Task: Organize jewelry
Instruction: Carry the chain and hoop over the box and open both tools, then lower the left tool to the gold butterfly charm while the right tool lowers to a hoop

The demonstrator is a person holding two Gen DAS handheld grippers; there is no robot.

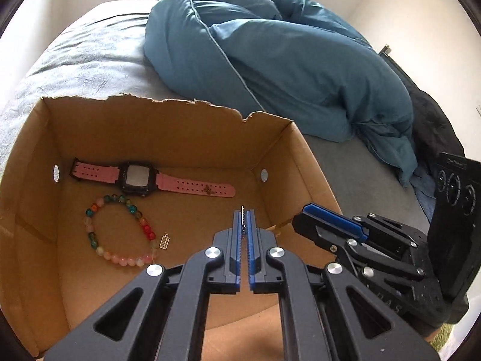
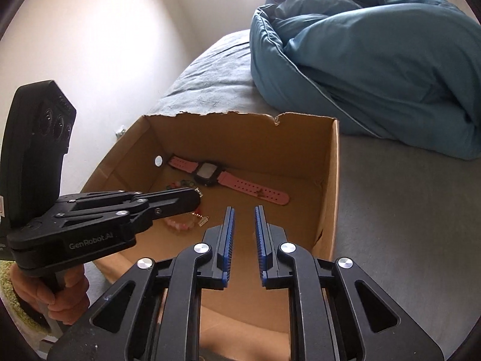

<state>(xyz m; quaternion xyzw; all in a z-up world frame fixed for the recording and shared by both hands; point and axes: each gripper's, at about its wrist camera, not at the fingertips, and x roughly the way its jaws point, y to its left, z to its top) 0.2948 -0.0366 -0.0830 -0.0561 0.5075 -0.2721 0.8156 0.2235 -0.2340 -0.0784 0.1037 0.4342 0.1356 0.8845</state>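
Box (image 1: pixel 168 111) sits on the bed with its top open and its far rim torn. On its floor, from the left:
- Bead bracelet (image 1: pixel 90 228) is a loop lying flat at near-left.
- Tiny gold tag (image 1: pixel 165 241) is just beside its right edge; can't tell if they are attached.
- Pink watch (image 1: pixel 136 177) is behind them, near the far wall. Its long axis runs left-right, and the right strap end dips slightly toward the viewer.

Left tongs (image 1: pixel 243 213) are nearly closed, pinching a thin metal piece (image 1: pixel 242 209) that sticks out past the tips. It's too small to identify.

Key relation: the piece hangs over bare cardboard, right of the bracelet and just on the near side of the watch's right strap end. The tongs point steeply down into the box. The drop spot looks to be straight below, with nothing in the way.

Right tongs (image 2: pixel 243 210) stand narrowly apart and hold nothing. They are over the box's near-right part, beside the left pair.

The left hand has the item, so the release is probably its job. The right one looks like it's standing by.

Blue duvet (image 1: pixel 285 60) is heaped at far right, off the box.
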